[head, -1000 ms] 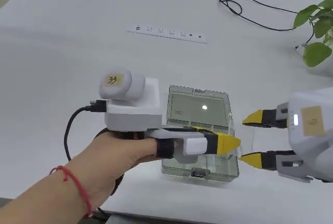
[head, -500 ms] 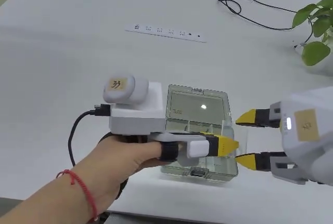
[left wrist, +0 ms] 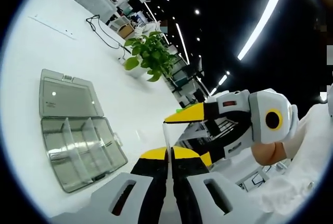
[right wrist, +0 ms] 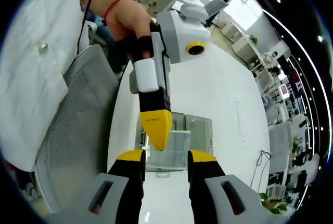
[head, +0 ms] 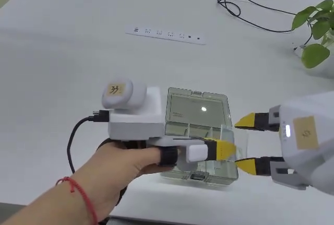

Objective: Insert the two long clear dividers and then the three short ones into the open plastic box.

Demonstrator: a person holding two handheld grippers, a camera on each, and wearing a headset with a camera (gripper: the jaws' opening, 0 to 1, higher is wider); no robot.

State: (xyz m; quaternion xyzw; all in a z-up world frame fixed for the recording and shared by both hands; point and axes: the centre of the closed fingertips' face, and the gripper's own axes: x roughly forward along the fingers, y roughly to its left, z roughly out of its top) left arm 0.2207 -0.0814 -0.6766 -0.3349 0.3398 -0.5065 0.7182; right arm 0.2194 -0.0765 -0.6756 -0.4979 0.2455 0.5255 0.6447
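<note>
On the white workbench (head: 62,52), the open clear plastic box (head: 198,107) is seen partly fitted with dividers (left wrist: 78,141), count unclear, while another thin clear divider (right wrist: 169,148), not yet inserted, is pinched just over it by the left gripper (left wrist: 169,154), the right gripper (head: 243,145) being held with jaws spread

Bright, even overhead light fills the head view: the white table (head: 78,52) is nearly washed out, shadows are faint, and a small glare spot sits on the box lid (head: 200,111). The left gripper view bends strongly at its edges, with ceiling light strips (left wrist: 265,21) glowing against dark. In the right gripper view the clear divider (right wrist: 169,150) is hard to make out.
</note>
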